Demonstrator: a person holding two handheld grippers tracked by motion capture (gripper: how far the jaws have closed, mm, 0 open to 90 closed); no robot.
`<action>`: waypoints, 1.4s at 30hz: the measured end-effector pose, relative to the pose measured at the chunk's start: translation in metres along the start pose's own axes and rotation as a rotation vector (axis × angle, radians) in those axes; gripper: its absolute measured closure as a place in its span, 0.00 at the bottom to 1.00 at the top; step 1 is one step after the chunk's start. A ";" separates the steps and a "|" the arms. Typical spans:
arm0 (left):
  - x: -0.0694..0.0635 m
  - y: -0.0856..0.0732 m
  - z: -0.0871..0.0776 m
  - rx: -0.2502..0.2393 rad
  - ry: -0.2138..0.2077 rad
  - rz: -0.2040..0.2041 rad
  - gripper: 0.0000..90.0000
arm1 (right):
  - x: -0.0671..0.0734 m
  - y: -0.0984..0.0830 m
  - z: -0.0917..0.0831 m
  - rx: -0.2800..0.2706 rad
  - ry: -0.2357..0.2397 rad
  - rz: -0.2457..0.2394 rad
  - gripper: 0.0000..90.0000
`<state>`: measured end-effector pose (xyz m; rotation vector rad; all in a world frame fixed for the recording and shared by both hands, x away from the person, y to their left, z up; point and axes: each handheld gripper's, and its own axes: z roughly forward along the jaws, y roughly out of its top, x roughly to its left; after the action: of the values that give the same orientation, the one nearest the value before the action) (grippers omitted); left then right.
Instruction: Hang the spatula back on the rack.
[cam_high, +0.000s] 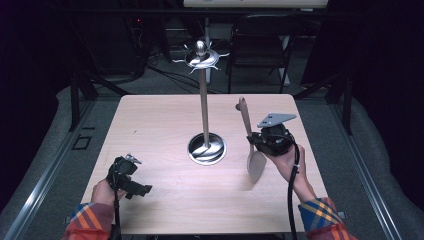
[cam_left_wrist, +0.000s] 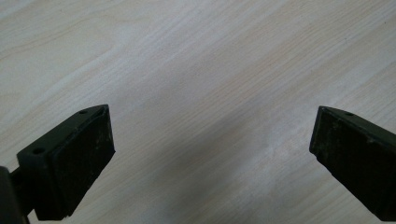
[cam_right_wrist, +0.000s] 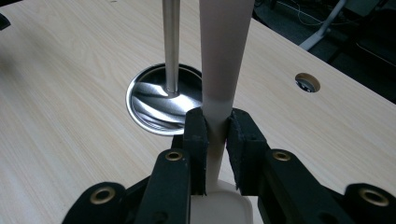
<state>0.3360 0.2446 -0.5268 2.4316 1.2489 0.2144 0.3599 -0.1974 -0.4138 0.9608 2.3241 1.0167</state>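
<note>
A pale wooden spatula (cam_high: 251, 145) stands nearly upright above the table, blade down and handle up. My right gripper (cam_high: 256, 141) is shut on its handle just above the blade; the right gripper view has both pads pressed on the spatula (cam_right_wrist: 218, 93). To its left rises a steel utensil stand (cam_high: 204, 107) with a round base (cam_right_wrist: 152, 100), a thin pole and hooked arms at the top. My left gripper (cam_high: 134, 176) rests low at the near left, jaws wide apart over bare wood, its fingers (cam_left_wrist: 81, 158) holding nothing.
The light wood table (cam_high: 160, 120) has a cable hole (cam_right_wrist: 307, 82) near one corner. A dark folding chair (cam_high: 260, 45) and cables stand behind the far edge. Dark floor and frame rails surround the table.
</note>
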 end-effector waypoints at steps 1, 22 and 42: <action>0.000 0.000 0.000 0.000 0.000 0.000 0.00 | 0.000 0.000 0.000 0.000 0.000 0.000 0.87; 0.000 0.002 0.000 0.001 0.000 0.007 0.00 | 0.001 0.023 0.005 -0.015 0.018 -0.007 0.87; 0.000 0.002 0.001 0.000 -0.002 0.004 0.00 | 0.001 0.044 -0.002 -0.036 0.014 -0.022 0.87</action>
<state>0.3374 0.2430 -0.5271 2.4342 1.2432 0.2133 0.3764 -0.1757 -0.3789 0.9149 2.3143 1.0561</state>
